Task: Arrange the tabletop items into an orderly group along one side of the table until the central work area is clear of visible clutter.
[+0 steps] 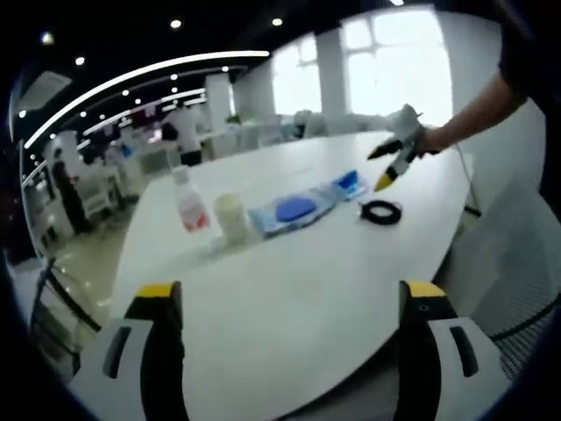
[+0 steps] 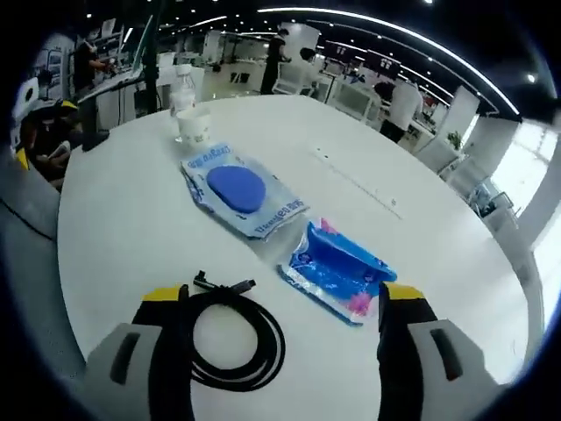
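Note:
My left gripper (image 1: 291,294) is open over the near edge of the white table (image 1: 289,289), holding nothing. Farther along the table stand a clear bottle (image 1: 188,206) and a white cup (image 1: 232,217). Beside them lie a flat packet with a blue disc (image 1: 294,209), a smaller blue packet (image 1: 351,182) and a coiled black cable (image 1: 381,211). My right gripper (image 1: 390,167), held by a hand, hovers above the cable. In the right gripper view, the right gripper (image 2: 280,294) is open, with the cable (image 2: 232,342) lying between its jaws, closer to the left one. The small blue packet (image 2: 337,272) sits just ahead.
The disc packet (image 2: 238,191), cup (image 2: 195,125) and bottle (image 2: 182,92) line up toward the far end of the table (image 2: 421,219). A grey mesh chair (image 1: 517,263) stands at the table's right side. People and desks fill the office behind.

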